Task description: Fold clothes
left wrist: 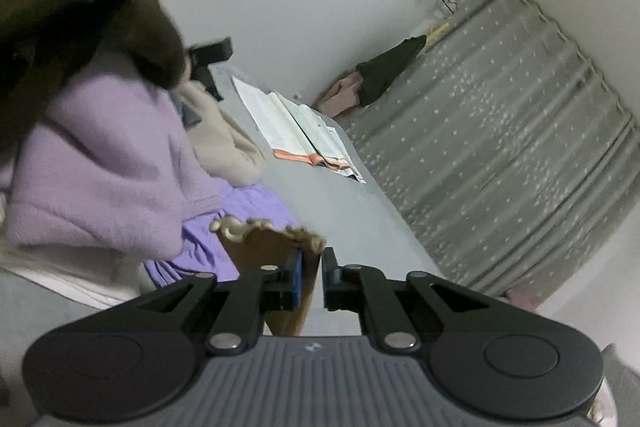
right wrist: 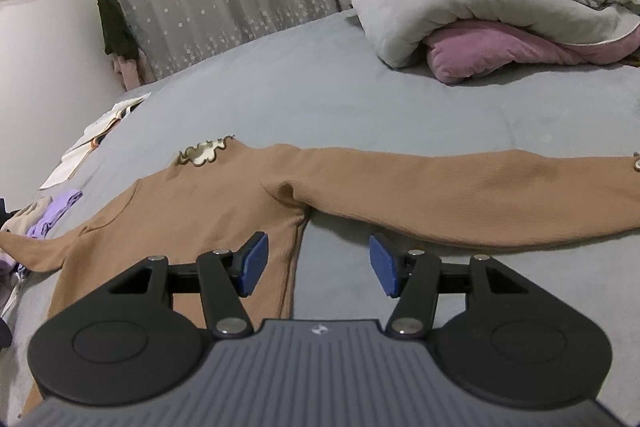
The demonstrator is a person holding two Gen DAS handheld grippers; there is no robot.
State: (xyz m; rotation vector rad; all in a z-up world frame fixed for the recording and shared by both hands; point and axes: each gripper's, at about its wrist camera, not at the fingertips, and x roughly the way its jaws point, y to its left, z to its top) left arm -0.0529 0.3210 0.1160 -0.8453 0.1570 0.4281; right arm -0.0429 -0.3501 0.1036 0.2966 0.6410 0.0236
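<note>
**Tan ribbed top: flat on bed, right open, left grip unclear**

Tan ribbed top (right wrist: 192, 211) lies face up, spread across the grey bed (right wrist: 360, 99). Seen from the right wrist, the frilled collar (right wrist: 206, 151) sits at 11 o'clock and one long sleeve (right wrist: 460, 195) runs out to 3 o'clock.

Handling, my read: light, thin, stretchy knit. It's limp, so it will sag and drag on the sheet, and it won't hold a crease unless pressed. Best pinch points are cuffs, shoulder seams and hem corners. Mid-panel grabs will bunch it.

Right gripper (right wrist: 316, 263): jaws well apart, holding nothing. It hovers over the side seam (right wrist: 294, 267) below the armpit, with one pad above the body and the other above bare bed.

Left gripper (left wrist: 312, 275): jaws almost together with a narrow gap showing. The other sleeve's frilled cuff (left wrist: 272, 233) sits at the pads, at 12 o'clock. Can't tell if they actually pinch it. A lilac fleece (left wrist: 100, 167) is piled at 10 o'clock.
</note>
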